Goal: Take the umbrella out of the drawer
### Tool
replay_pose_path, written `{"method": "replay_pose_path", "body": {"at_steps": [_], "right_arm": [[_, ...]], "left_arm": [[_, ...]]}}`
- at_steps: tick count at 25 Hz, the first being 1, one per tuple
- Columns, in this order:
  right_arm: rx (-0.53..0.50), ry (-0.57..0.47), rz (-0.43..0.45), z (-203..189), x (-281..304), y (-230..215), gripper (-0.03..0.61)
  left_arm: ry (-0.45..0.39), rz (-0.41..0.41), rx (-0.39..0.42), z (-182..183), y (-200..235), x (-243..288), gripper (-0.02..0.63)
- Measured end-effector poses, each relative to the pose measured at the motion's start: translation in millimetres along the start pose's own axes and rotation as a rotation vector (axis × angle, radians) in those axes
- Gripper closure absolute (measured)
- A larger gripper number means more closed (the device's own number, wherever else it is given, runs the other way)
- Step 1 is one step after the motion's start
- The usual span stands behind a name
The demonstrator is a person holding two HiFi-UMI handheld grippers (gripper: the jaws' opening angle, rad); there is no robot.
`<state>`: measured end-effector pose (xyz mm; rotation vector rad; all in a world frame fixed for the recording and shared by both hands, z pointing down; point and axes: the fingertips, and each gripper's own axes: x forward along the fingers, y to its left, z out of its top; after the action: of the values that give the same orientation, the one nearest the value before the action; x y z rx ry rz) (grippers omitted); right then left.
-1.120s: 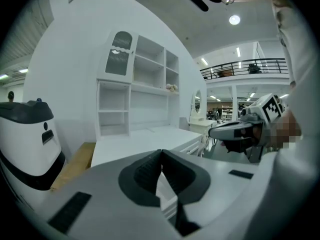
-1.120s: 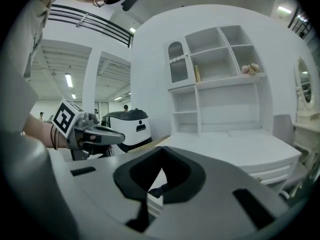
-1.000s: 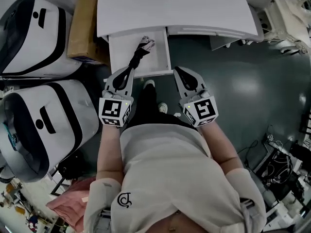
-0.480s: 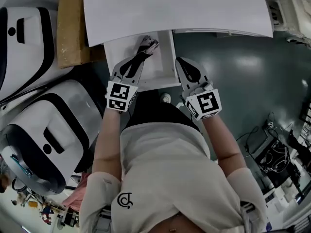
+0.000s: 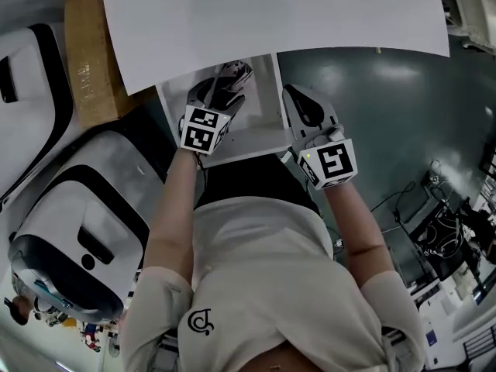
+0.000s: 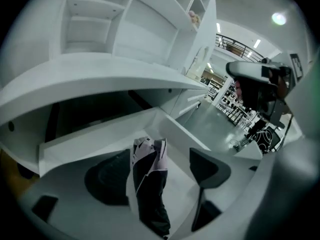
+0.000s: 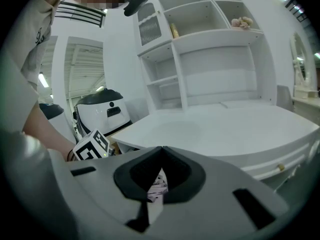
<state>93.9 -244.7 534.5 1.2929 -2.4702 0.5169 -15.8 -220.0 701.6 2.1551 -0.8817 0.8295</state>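
Since the umbrella (image 5: 231, 77) lies lengthwise in the open drawer (image 5: 263, 126), the head view tells me to come in along it. My left gripper (image 5: 218, 93) is inside the drawer with the umbrella's bundle running from it toward 12 o'clock, under the lip of the tabletop (image 5: 271, 14). My right gripper (image 5: 304, 105) sits at 3 o'clock of the drawer's side wall, outside it. A cardboard box (image 5: 85, 53) stands at 9 o'clock of the drawer and a white machine (image 5: 77, 231) at 7 o'clock, both clear of my reach.

In the left gripper view, the left gripper (image 6: 157, 173) has just been opening its jaws and they now stand wide. The dark, pale-edged umbrella (image 6: 149, 184) lies between them, and neither pad presses on it. I judge the best bite is across the thick middle of the bundle, lower before I close. The drawer (image 6: 95, 136) has walls close at 9 and 3 o'clock, and the tabletop (image 6: 100, 79) overhangs at 12, so the lift should come back toward me before it rises. The shelves (image 6: 125, 24) stand well above.

In the right gripper view, the right gripper (image 7: 159, 170) has its jaws together and holds nothing. The left one's marker cube (image 7: 92, 145) is at 9 o'clock, so I would keep this hand aside.
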Motion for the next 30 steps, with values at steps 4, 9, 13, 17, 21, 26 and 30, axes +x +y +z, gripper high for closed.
{"method": "replay_pose_path", "body": {"at_steps": [4, 9, 13, 17, 21, 26, 30], "right_arm": [[0.016, 0.021, -0.021, -8.0, 11.6, -10.2, 0.572], [0.034, 0.032, -0.045, -16.6, 26.5, -18.9, 0.572], [0.043, 0.037, -0.06, -21.2, 34.0, -25.4, 0.572], [0.054, 0.039, -0.073, -24.8, 37.7, -27.8, 0.572], [0.07, 0.049, -0.082, -29.5, 38.1, -27.5, 0.572], [0.087, 0.052, -0.097, -32.0, 34.4, -26.3, 0.572], [0.083, 0.057, -0.113, -34.5, 26.5, -28.0, 0.572]], "left_arm": [[0.093, 0.0, -0.007, -16.4, 9.4, 31.9, 0.211], [0.182, 0.009, -0.001, -34.7, 19.8, 62.8, 0.194], [0.254, 0.015, -0.002, -46.7, 24.8, 79.9, 0.192], [0.291, 0.033, 0.014, -52.0, 29.0, 88.1, 0.192], [0.316, 0.109, 0.067, -52.6, 34.6, 90.8, 0.195], [0.32, 0.221, 0.12, -52.2, 44.7, 90.1, 0.275], [0.288, 0.231, 0.079, -51.0, 50.3, 86.8, 0.351]]}}
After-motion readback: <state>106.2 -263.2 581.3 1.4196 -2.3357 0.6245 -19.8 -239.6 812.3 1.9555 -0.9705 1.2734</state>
